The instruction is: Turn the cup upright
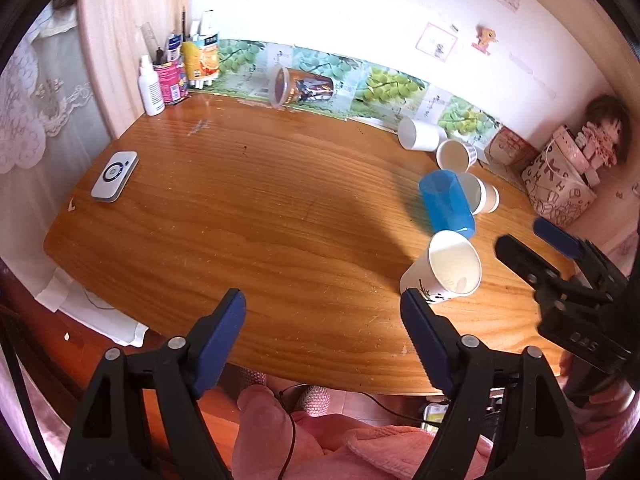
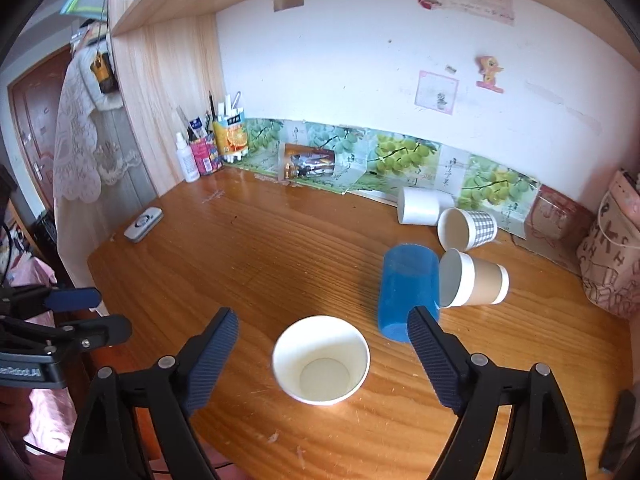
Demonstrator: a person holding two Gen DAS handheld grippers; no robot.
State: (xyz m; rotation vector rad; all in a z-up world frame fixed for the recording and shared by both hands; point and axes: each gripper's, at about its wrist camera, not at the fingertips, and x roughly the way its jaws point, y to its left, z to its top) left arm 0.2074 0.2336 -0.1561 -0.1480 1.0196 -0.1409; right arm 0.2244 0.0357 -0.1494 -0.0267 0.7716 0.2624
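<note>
A white paper cup (image 2: 321, 360) stands upright on the wooden table (image 2: 280, 248), mouth up, between the open fingers of my right gripper (image 2: 322, 324) and untouched by them. It also shows in the left wrist view (image 1: 444, 268), just beyond my open, empty left gripper (image 1: 322, 308). A blue plastic cup (image 2: 408, 292) lies on its side right behind it. The right gripper also shows at the right in the left wrist view (image 1: 536, 248).
Behind the blue cup lie a brown-sleeved paper cup (image 2: 472, 278), a checked cup (image 2: 466, 228) and a white cup (image 2: 420, 205). A clear tumbler (image 2: 306, 164) lies by the wall. Bottles and a pen holder (image 2: 204, 156) stand back left; a white device (image 2: 143, 219) lies left; a bag (image 2: 612, 252) stands right.
</note>
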